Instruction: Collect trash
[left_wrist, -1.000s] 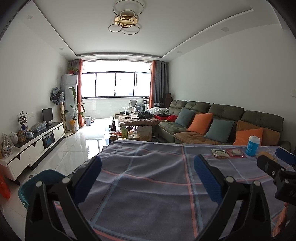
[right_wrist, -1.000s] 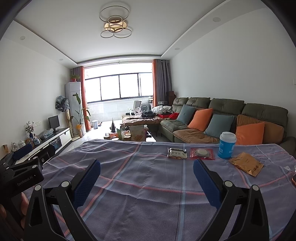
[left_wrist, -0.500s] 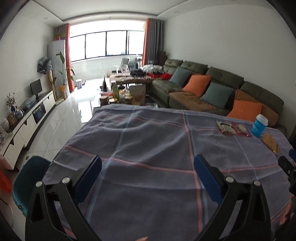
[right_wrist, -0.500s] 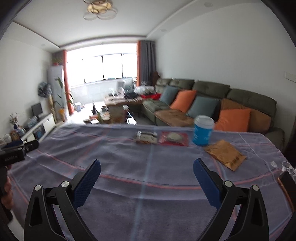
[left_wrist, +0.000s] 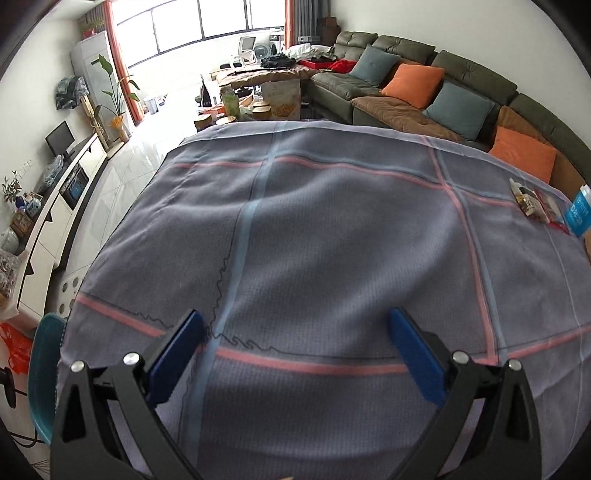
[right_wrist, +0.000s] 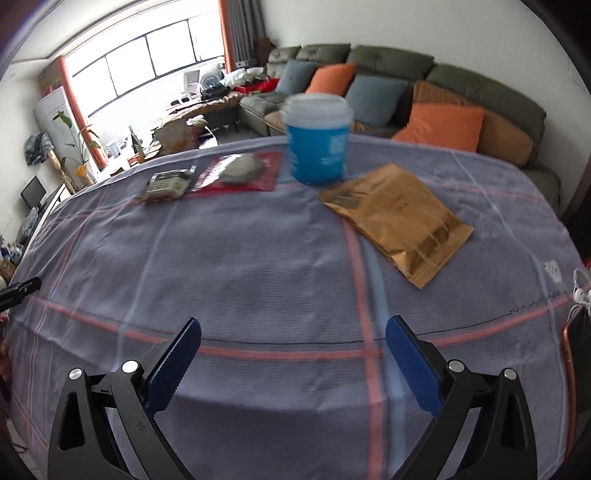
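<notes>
bare tablecloth (right_wrist: 258, 258) ahead; cup (right_wrist: 318, 138) and gold packet (right_wrist: 397, 218) beyond

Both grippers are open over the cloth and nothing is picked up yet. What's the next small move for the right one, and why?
Probably ease the right gripper forward and slightly right toward the gold snack wrapper. It lies flat on the plaid tablecloth, nearest of the trash, with the blue cup and red packet farther back. The jaws are open and hold nothing.
</notes>
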